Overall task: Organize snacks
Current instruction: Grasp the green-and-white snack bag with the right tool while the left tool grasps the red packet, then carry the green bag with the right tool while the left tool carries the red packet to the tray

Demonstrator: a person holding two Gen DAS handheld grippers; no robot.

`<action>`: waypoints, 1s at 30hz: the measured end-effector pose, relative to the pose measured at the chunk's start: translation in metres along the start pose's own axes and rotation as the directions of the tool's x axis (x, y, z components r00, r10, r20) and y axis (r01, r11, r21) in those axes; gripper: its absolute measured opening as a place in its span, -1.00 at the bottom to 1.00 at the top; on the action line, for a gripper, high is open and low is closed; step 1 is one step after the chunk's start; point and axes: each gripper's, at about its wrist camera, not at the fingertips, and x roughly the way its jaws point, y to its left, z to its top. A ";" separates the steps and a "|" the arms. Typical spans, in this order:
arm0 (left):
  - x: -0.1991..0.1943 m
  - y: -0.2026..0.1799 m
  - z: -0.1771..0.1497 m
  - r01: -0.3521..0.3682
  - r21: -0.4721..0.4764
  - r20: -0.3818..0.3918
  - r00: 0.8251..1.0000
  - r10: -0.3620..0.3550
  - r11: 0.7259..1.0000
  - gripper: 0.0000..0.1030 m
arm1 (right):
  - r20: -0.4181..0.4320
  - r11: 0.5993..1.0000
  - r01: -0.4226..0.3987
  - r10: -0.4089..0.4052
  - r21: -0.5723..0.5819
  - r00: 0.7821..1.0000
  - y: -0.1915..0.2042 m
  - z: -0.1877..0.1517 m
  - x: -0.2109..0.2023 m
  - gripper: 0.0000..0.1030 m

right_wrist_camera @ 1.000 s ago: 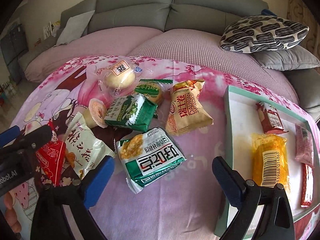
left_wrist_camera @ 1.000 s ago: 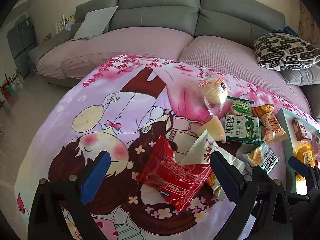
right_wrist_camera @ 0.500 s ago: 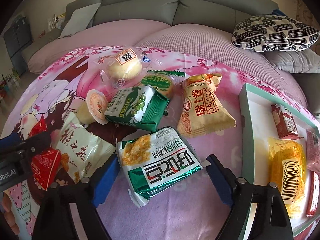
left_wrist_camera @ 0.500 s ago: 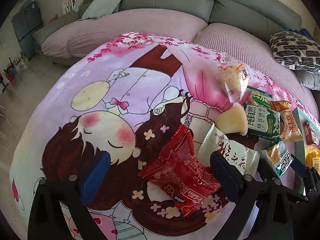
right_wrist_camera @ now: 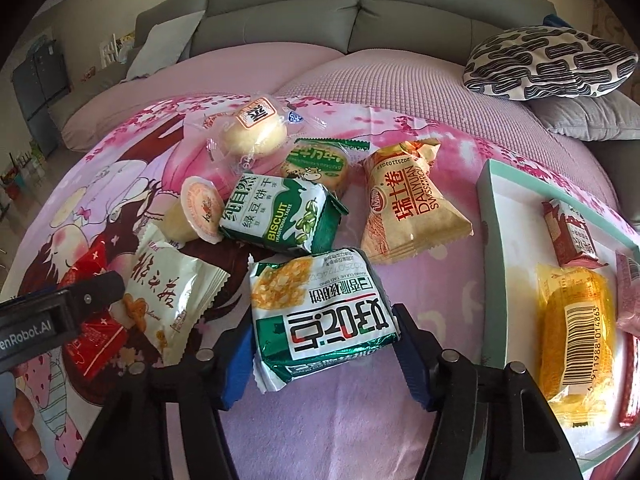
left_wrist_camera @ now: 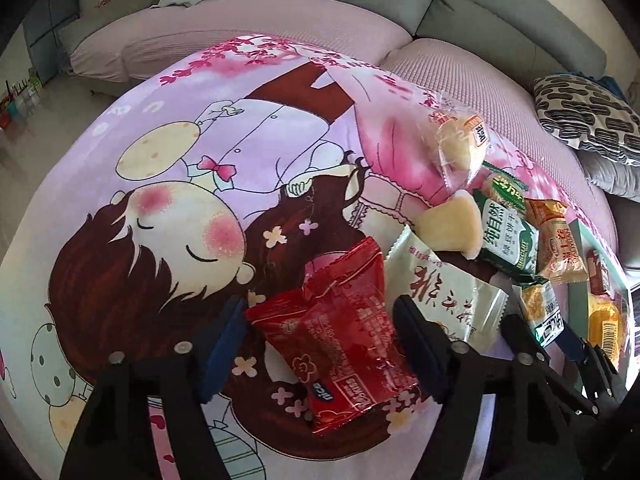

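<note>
**Both grippers straddling packets, neither clamped**

Left gripper (left_wrist_camera: 320, 332): jaws apart, red packet (left_wrist_camera: 340, 336) between them, pads at its edges but not squeezing. White packet (left_wrist_camera: 444, 296) lies just outside your right pad; keep it out of the bite.

Right gripper (right_wrist_camera: 320, 352): jaws apart, green packet (right_wrist_camera: 320, 316) between the pads, near edge sitting in the gap. Close on the body, not the crimped seam, or the foil will likely slip.

Tray (right_wrist_camera: 490, 216) sits right of the right jaws, already holding several snacks. Lift clear of the rim
</note>
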 end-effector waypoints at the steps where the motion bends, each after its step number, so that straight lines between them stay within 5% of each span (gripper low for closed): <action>1: -0.001 -0.001 -0.001 -0.001 0.004 0.002 1.000 0.001 1.000 0.34 | 0.000 1.000 -0.001 0.001 0.002 1.000 -0.001 -0.001 -0.001 0.27; 30: -0.039 -0.023 0.004 0.023 0.047 0.112 0.993 -0.028 0.999 0.25 | 0.094 0.998 -0.039 0.033 0.053 0.995 -0.017 -0.013 -0.065 0.21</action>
